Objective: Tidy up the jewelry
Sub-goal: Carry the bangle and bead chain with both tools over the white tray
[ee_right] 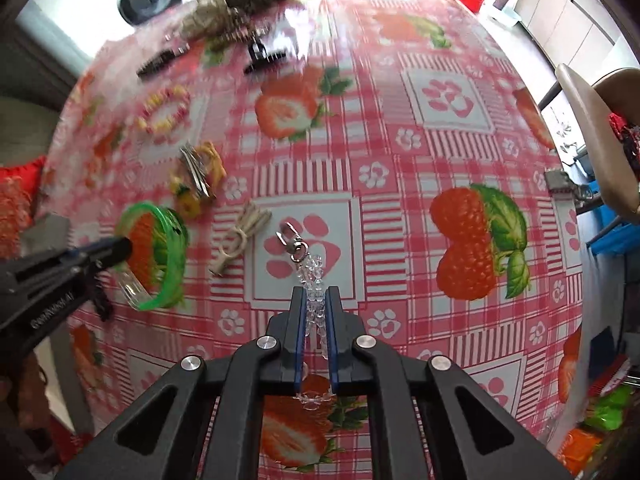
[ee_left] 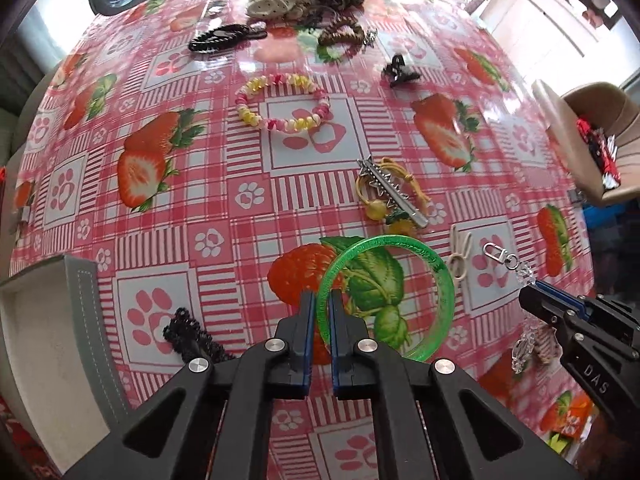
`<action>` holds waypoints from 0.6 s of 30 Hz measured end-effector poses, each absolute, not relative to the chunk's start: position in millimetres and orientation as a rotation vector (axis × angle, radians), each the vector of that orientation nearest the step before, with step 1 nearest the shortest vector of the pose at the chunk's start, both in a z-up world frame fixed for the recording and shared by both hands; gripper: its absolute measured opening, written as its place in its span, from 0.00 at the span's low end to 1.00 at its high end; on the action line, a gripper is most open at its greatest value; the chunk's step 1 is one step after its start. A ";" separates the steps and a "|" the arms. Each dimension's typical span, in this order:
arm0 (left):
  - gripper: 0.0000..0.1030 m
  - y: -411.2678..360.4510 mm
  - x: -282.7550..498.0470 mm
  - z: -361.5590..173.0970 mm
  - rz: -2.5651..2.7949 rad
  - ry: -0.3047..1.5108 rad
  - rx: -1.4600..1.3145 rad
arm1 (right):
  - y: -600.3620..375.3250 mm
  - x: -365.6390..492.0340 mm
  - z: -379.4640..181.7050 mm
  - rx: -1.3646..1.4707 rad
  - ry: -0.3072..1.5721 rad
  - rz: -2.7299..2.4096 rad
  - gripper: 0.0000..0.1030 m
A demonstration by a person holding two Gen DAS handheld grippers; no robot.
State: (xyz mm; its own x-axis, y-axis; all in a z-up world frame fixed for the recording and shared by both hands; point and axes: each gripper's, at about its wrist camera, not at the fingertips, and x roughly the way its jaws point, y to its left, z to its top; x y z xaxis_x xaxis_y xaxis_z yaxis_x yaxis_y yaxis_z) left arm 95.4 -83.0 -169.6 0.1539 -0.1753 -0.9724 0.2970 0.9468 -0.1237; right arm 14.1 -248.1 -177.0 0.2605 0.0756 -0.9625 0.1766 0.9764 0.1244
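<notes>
Left gripper [ee_left: 321, 300] pinching green bangle [ee_left: 440, 276], right gripper [ee_right: 316, 300] seemingly clamping crystal keychain [ee_right: 310, 268]

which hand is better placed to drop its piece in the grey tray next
Left, probably. The left gripper grips the green bangle with the grey tray beside it; the right gripper with the crystal charm sits farther away.

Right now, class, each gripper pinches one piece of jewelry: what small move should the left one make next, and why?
Probably lift the green bangle clear and swing it left toward the grey tray: the left gripper already clamps its rim, and the tray's stitched edge sits just beside it.
</notes>
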 end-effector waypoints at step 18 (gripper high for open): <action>0.12 39.3 64.4 -107.2 -0.150 1.277 -0.080 | -199.6 32.1 -100.2 0.272 1.203 0.115 0.09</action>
State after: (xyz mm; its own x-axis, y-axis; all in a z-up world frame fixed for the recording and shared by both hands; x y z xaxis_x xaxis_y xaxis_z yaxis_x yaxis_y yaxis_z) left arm 64.4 39.3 -107.2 0.2811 -0.1560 -0.9469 0.0677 0.9875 -0.1426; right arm 32.1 -199.6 -100.2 0.3582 0.2315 -0.9045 0.0558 0.9617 0.2683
